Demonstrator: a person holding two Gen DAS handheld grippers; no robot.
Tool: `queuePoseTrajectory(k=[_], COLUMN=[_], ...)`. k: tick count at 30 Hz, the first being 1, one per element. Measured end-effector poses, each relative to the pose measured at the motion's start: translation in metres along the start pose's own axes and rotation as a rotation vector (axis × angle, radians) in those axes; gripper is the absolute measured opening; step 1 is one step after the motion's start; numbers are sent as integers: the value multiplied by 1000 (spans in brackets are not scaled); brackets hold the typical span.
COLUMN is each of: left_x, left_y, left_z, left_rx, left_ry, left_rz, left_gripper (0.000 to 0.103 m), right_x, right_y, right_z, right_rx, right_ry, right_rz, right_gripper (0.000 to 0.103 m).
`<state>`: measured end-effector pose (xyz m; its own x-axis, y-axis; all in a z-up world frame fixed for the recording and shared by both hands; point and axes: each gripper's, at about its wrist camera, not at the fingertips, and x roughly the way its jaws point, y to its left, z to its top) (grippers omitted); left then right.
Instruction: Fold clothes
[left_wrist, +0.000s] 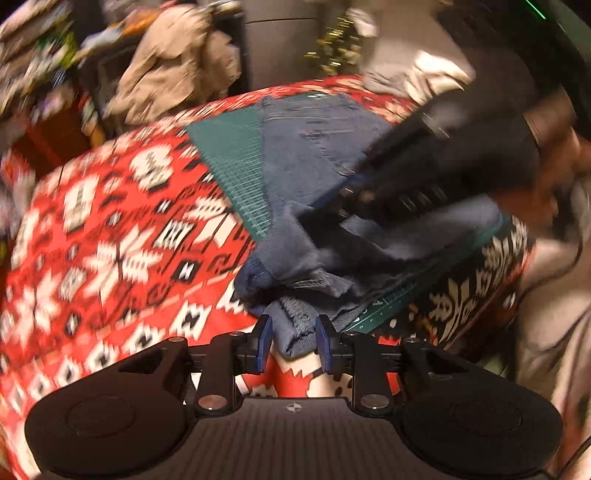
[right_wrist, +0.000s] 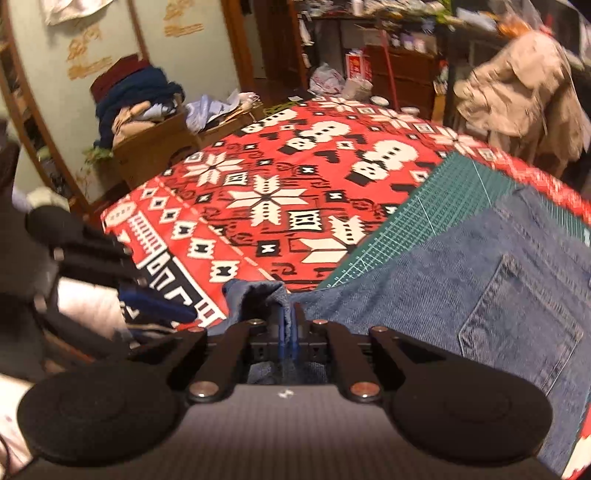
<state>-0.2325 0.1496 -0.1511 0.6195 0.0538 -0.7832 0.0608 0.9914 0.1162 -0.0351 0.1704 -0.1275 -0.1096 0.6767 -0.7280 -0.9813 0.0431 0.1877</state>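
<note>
**Denim fold hangs on a one-sided grip**

Cluttered shelves, a beige coat (right_wrist: 517, 92) and cardboard boxes of laundry (right_wrist: 155, 136) ring the desk, spread with a red, white and black patterned cloth (right_wrist: 273, 177) and a green gridded cutting mat (right_wrist: 443, 206). Blue denim jeans (right_wrist: 498, 280) lie across the mat, back pocket up. The right gripper (right_wrist: 289, 334) has its jaws clenched on a bunched denim edge rising at 12 o'clock from the tips. The left gripper (left_wrist: 293, 341) has its jaws released, a loose flap of denim lying between them, ungrasped. Heavy denim may slip from the thin pinch, or a lone pull may drag the jeans off the mat at 5 o'clock, skewing the fold.
</note>
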Motion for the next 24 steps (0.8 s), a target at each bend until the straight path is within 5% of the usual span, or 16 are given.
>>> queuePoseTrajectory(k=[5, 16, 21, 24], left_x=[12, 19, 19, 17], left_y=[-27, -50, -56, -54], left_z=[-3, -24, -33, -29], left_rx=[322, 743, 824, 765], left_ry=[30, 72, 46, 24], left_rz=[109, 227, 295, 302], left_gripper=[26, 26, 27, 26], right_x=[-1, -1, 0, 1], right_y=[-7, -10, -10, -10], right_z=[-1, 1, 2, 2], right_rx=[29, 38, 38, 39], right_ry=[6, 11, 14, 16], right_rz=[18, 52, 58, 64], right_gripper=[4, 4, 4, 4])
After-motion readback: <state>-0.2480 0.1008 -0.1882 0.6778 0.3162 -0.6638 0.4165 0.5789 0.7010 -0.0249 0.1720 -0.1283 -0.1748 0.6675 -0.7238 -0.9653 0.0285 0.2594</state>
